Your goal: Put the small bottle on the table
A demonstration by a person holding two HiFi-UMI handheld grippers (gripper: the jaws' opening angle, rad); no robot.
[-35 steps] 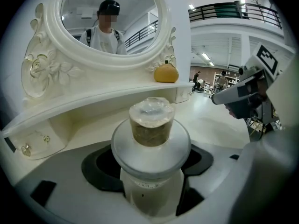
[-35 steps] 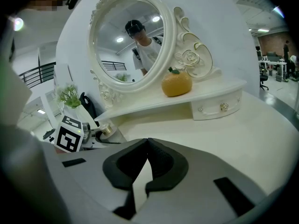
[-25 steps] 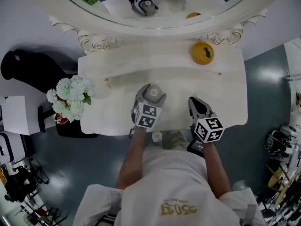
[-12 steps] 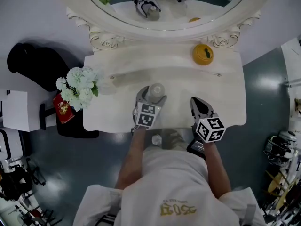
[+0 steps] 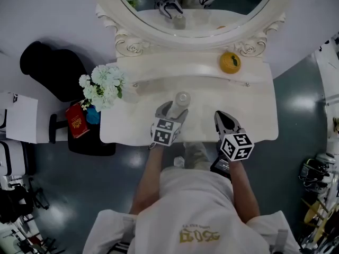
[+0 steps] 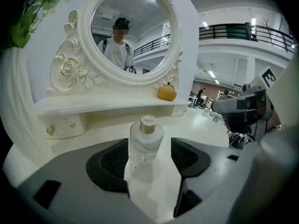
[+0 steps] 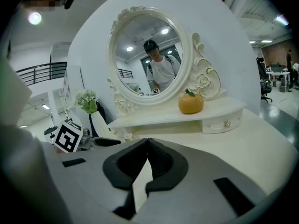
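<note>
The small clear bottle (image 5: 183, 98) with a gold cap stands upright on the white dressing table (image 5: 254, 115). My left gripper (image 5: 175, 111) sits just behind it. In the left gripper view the bottle (image 6: 145, 141) is at the mouth of the left gripper (image 6: 150, 157). The jaws are closing, but a gap shows on each side and neither pad touches the bottle. My right gripper (image 5: 222, 116) hovers over the table's front right. In its own view the right gripper (image 7: 147, 146) has its tips together and holds nothing.
An orange fruit-shaped jar (image 5: 230, 62) sits on the raised shelf under the oval mirror (image 5: 193, 4). White flowers (image 5: 103, 83) stand at the table's left end. Beside them are a red box (image 5: 77, 119) and a black chair (image 5: 50, 70). The table's front edge is at my body.
My left gripper has drawn back from the bottle, which was between its fingers and now stands free ahead of the tips. The head view has shifted. The right gripper has kept still.
</note>
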